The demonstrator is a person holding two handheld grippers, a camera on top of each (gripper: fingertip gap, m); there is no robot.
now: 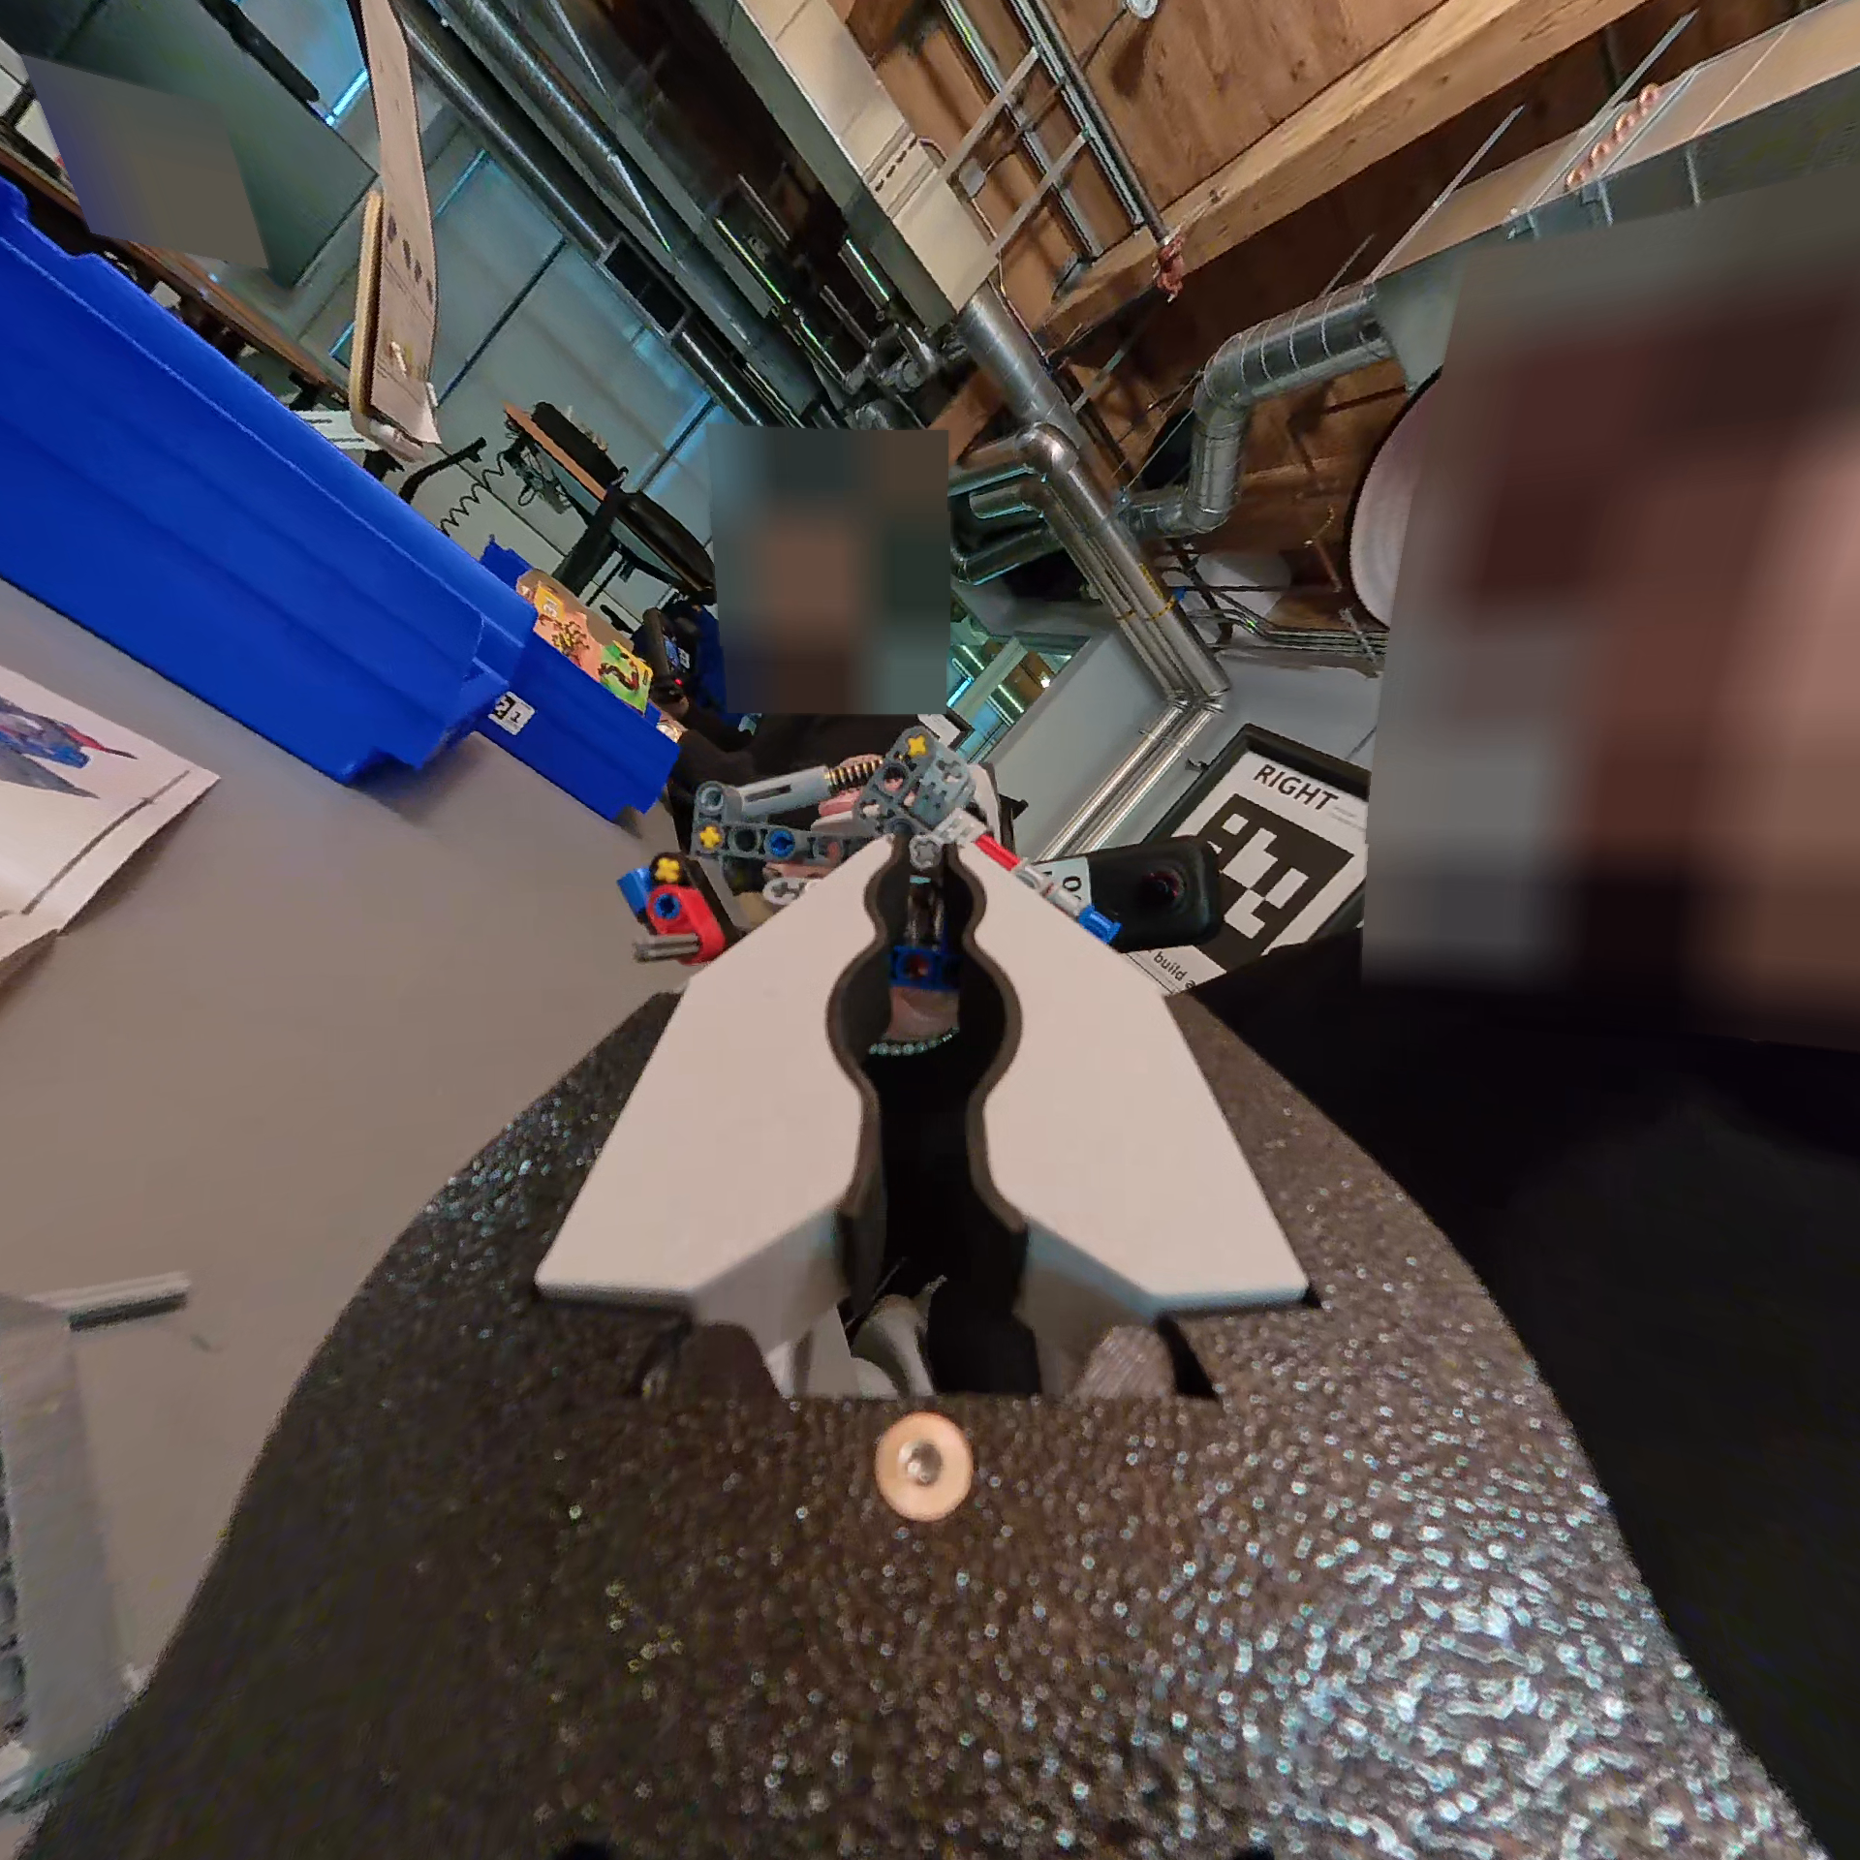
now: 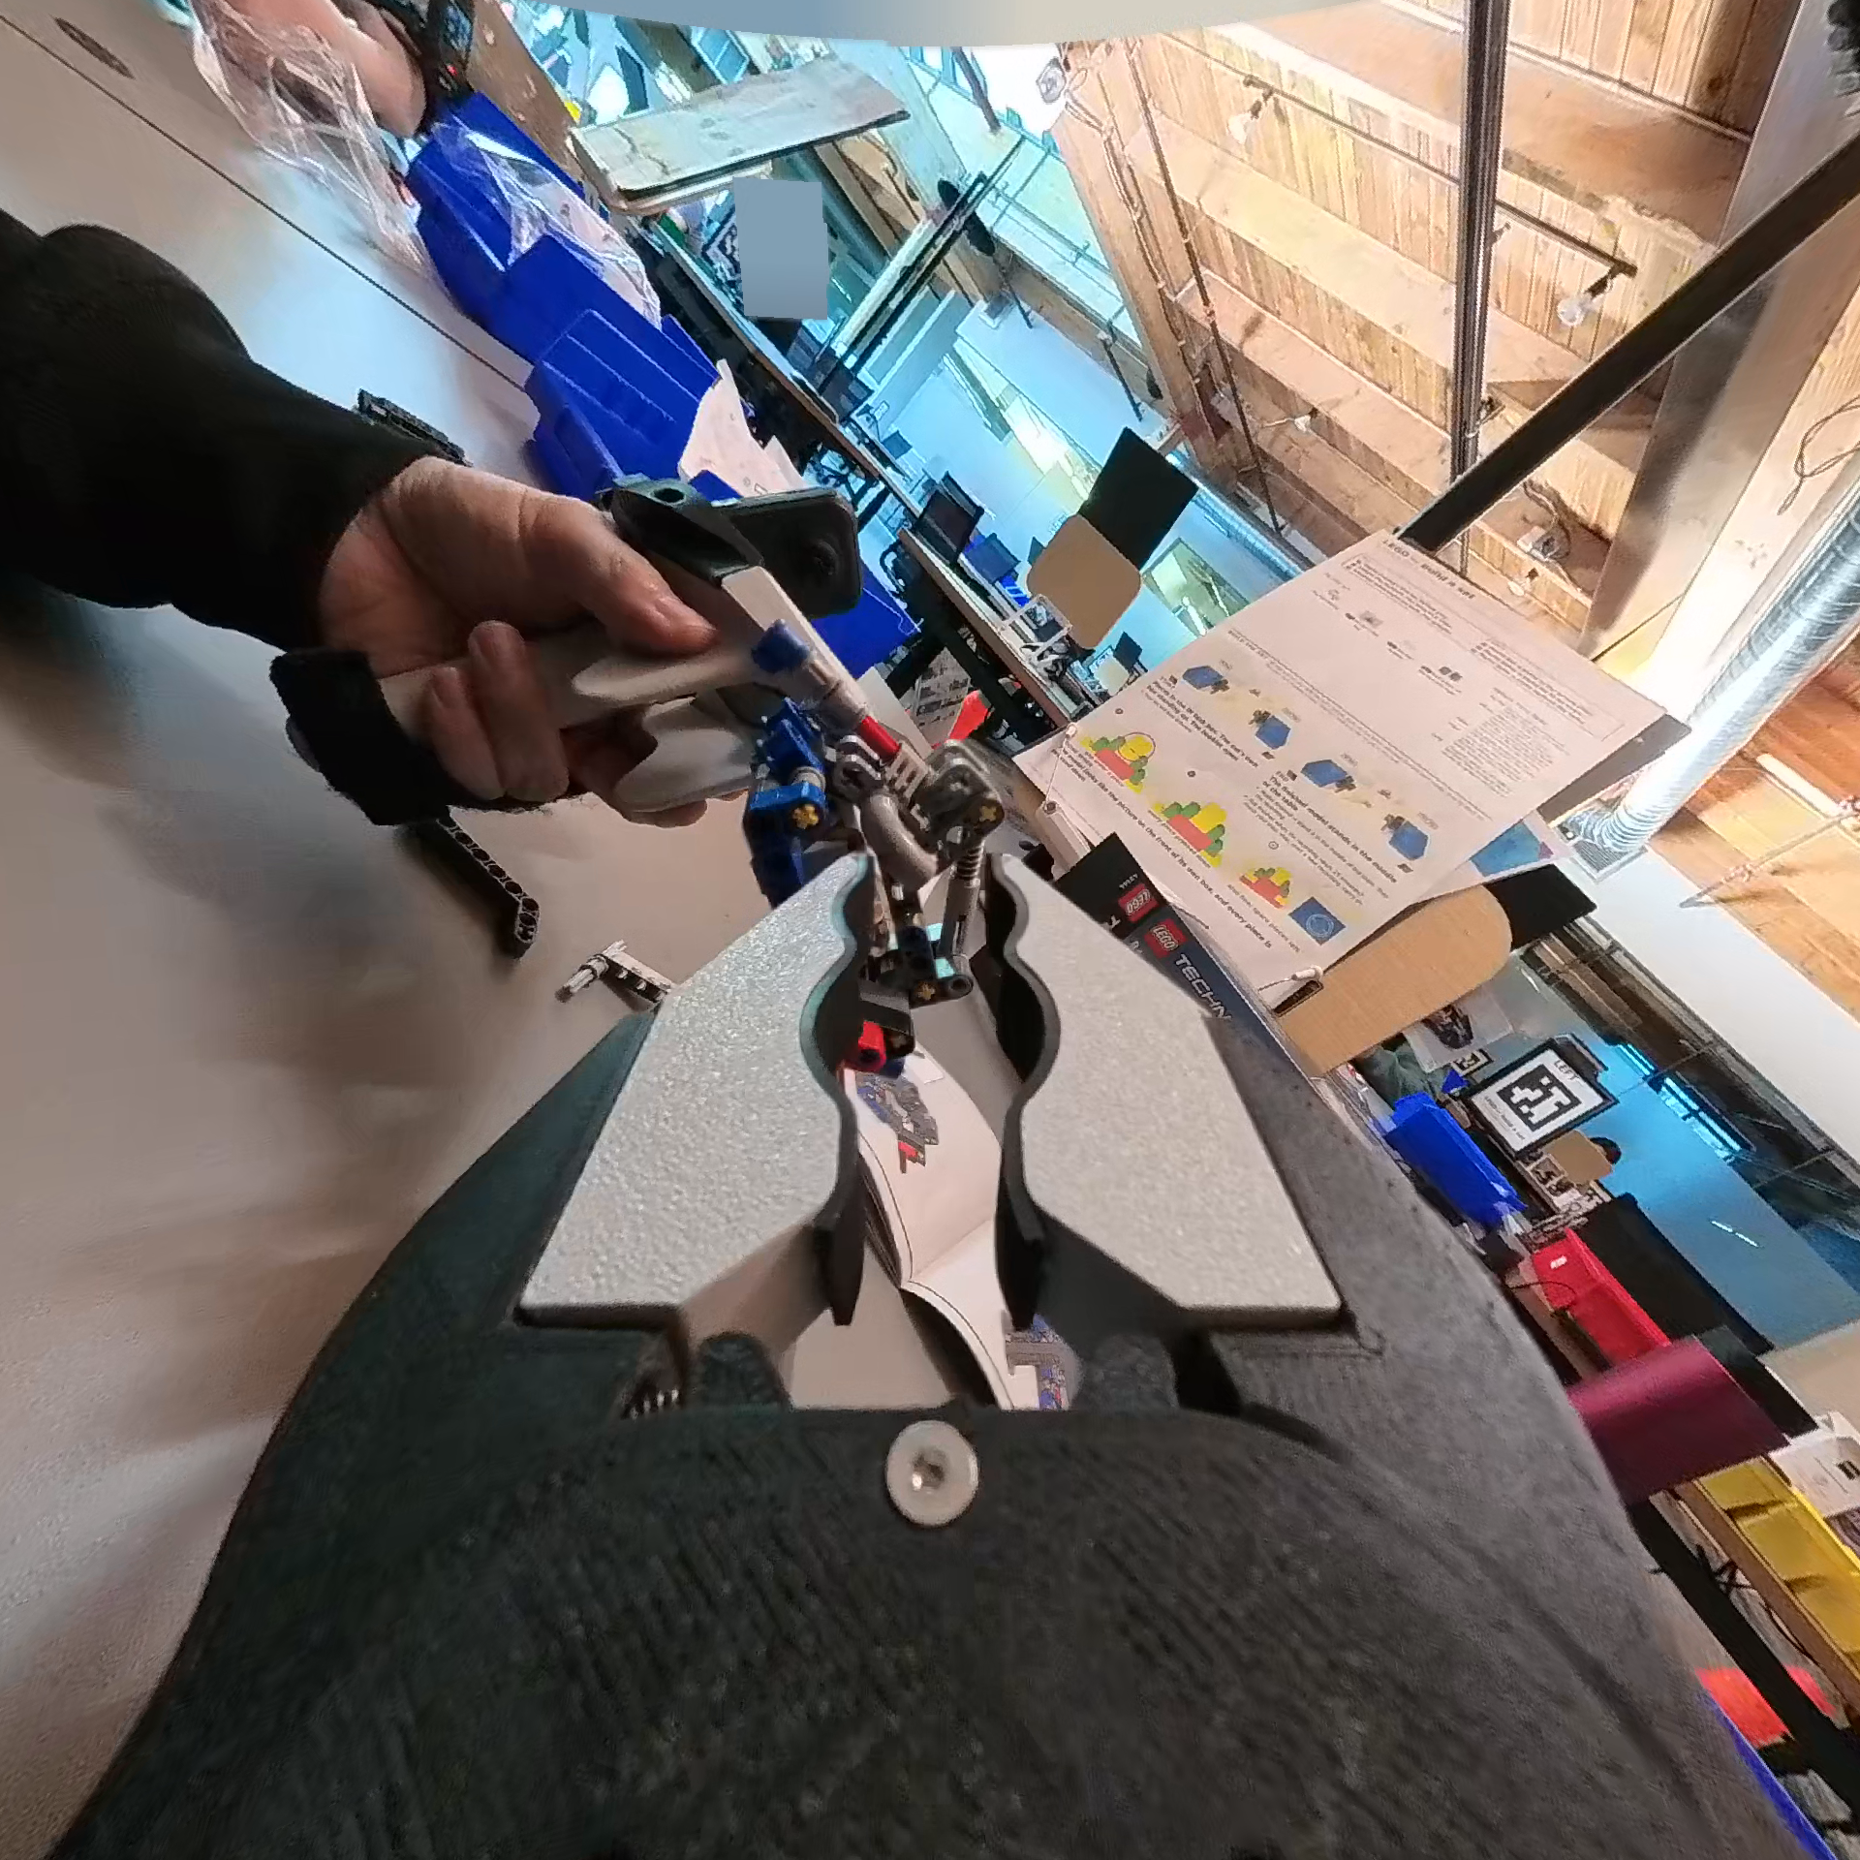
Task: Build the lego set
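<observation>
Gripping lego assembly [image 1: 856,805] midair: left tongs [image 1: 921,856], right tongs [image 2: 921,886].

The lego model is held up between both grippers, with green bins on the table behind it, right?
Not quite: the bins are blue, not green, as the left wrist view shows. The rest holds: the lego model is up off the table, with the left gripper shut on it and the right gripper closed around its other end.
</observation>
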